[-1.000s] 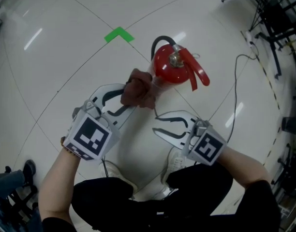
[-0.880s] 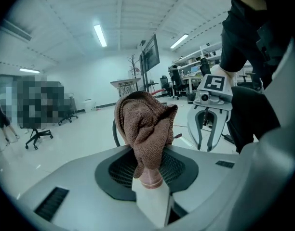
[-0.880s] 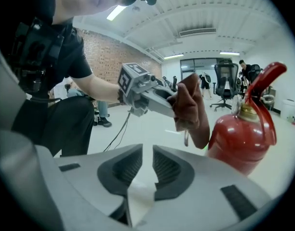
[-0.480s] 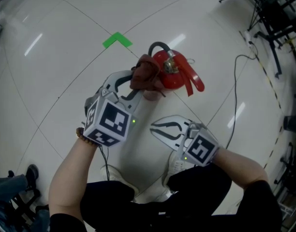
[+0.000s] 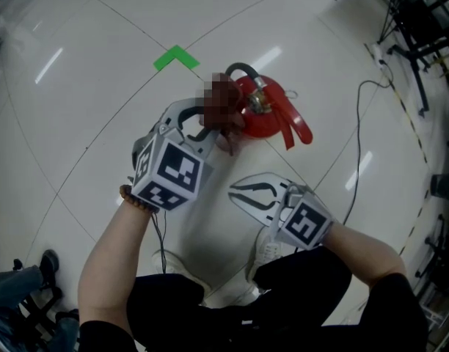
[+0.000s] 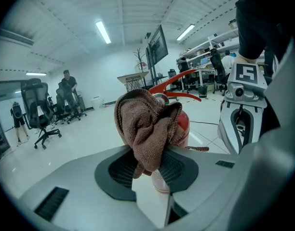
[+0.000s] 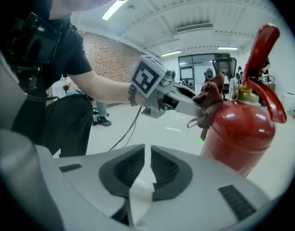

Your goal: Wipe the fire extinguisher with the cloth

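Wiping step, apparently: cloth (image 6: 146,129), clamped in left hand-held gripper (image 6: 151,168), is laid against extinguisher (image 7: 239,129) shoulder; right hand-held gripper (image 7: 147,170), beside extinguisher, just closed, empty; rubbing strokes likely needed next.

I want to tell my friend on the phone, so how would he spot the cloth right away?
On the shiny white floor, find the red fire extinguisher standing near the green tape mark. The left gripper reaches to its top, with the cloth pinched in its jaws. It is the only soft, brown, crumpled thing among hard red and grey ones.
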The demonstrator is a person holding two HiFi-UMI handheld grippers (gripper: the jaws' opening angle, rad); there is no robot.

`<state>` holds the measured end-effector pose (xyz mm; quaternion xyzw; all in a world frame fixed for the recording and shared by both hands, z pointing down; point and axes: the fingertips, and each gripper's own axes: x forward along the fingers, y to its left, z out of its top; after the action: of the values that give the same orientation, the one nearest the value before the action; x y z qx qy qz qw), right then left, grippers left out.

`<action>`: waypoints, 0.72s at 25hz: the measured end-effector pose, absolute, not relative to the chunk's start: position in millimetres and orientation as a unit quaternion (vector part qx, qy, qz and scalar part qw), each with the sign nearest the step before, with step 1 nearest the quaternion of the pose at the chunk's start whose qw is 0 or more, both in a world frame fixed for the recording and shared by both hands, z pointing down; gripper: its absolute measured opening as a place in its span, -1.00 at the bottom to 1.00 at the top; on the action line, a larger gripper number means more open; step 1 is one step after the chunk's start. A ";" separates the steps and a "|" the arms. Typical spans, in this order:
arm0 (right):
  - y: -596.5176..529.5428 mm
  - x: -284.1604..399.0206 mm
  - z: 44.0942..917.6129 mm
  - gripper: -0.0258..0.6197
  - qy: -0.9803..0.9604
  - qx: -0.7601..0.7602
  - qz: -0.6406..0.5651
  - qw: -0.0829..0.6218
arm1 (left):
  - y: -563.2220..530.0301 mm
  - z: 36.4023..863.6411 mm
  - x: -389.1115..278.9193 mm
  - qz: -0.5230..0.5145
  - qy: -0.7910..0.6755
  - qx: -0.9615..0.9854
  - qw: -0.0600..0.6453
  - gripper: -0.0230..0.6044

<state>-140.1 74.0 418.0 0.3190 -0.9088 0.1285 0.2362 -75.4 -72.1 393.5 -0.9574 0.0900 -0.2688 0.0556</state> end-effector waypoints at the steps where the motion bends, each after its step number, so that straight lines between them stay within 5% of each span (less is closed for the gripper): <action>1: 73.5 -139.3 419.3 -0.79 -0.908 0.320 0.131 0.236 | -73.8 396.0 -75.1 -0.272 0.089 -0.957 0.055 -0.58; 18: 64.0 -119.4 427.4 -0.83 -0.899 0.345 0.144 0.229 | -96.6 457.5 -66.9 -0.315 0.083 -0.944 0.046 -0.58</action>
<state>-119.4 64.0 427.4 0.3446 -0.8989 0.1445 0.2290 -66.9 -96.6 457.5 -0.9442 0.0834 -0.3152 0.0457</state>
